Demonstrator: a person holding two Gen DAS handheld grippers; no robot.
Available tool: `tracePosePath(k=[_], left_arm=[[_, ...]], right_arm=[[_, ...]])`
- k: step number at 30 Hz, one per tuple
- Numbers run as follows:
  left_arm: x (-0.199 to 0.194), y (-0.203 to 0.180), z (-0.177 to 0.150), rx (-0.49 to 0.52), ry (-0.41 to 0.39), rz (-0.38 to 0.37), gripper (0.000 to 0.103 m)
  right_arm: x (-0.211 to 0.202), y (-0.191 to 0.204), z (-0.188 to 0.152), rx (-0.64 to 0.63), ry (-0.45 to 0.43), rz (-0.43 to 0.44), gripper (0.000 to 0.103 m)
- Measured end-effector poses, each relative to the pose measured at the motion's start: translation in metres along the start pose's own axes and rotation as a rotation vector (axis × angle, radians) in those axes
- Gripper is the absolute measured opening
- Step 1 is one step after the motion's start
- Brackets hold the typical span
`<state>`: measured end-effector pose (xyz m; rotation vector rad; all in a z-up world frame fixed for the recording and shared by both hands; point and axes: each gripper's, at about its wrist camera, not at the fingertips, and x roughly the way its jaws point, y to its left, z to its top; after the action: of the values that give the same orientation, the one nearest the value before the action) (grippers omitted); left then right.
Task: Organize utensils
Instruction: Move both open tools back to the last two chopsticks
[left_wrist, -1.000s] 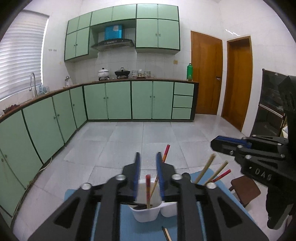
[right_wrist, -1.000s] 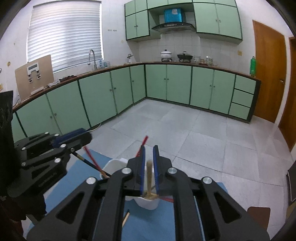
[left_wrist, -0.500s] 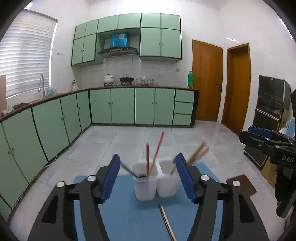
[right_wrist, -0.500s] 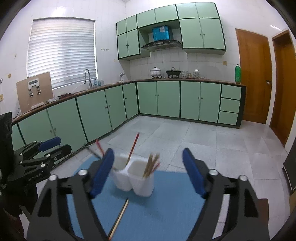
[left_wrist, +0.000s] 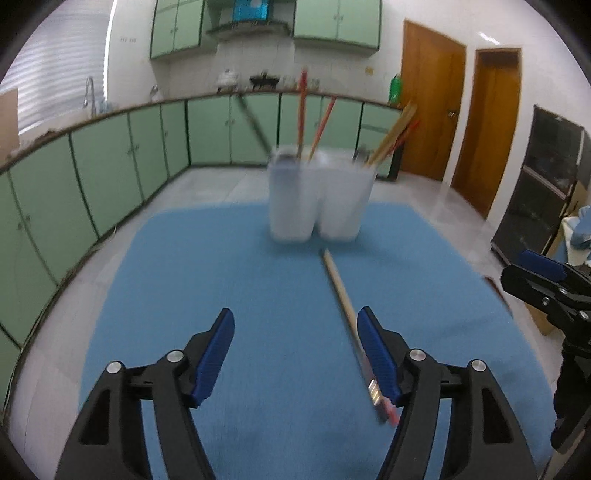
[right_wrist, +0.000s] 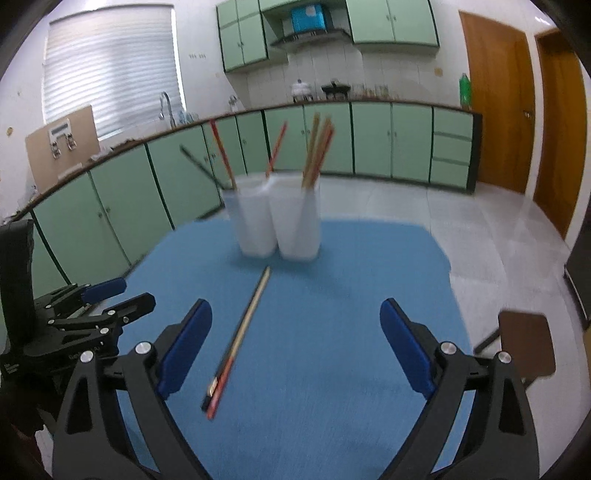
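A white two-compartment holder (left_wrist: 319, 195) (right_wrist: 277, 218) stands at the far side of the blue mat (left_wrist: 258, 295) (right_wrist: 332, 314), with red and dark chopsticks in its left cup and wooden ones in its right cup. A loose pair of chopsticks (left_wrist: 347, 310) (right_wrist: 240, 332) lies flat on the mat in front of it. My left gripper (left_wrist: 295, 354) is open and empty, low over the mat, its right finger beside the loose pair. My right gripper (right_wrist: 295, 347) is open and empty, right of the pair. Each gripper shows in the other's view (left_wrist: 543, 273) (right_wrist: 99, 295).
Green cabinets (right_wrist: 369, 140) line the far and left walls. Two wooden doors (left_wrist: 461, 122) stand at the right. A brown stool (right_wrist: 524, 343) sits beside the mat's right edge. A dark cabinet (left_wrist: 546, 192) stands at the far right.
Both grippers let go of chopsticks in the holder, opened wide and pulled back and down toward me. The holder now stands farther off and the loose pair lies between the grippers.
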<state>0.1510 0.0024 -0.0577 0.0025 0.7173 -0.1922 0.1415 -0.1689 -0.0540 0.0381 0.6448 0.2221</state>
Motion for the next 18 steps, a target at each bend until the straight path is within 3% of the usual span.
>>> tracePosePath(k=[8,13,18], left_arm=[[0.019,0.019,-0.039,-0.029,0.106,0.046,0.069],[0.023,0.02,-0.05,-0.028,0.124,0.067,0.069],[0.024,0.02,-0.054,-0.025,0.136,0.084,0.069]], right_arm=[[0.033,0.032,-0.05,-0.029,0.168,0.028,0.09],[0.04,0.046,-0.068,-0.063,0.217,0.03,0.089],[0.045,0.054,-0.077,-0.076,0.246,0.022,0.081]])
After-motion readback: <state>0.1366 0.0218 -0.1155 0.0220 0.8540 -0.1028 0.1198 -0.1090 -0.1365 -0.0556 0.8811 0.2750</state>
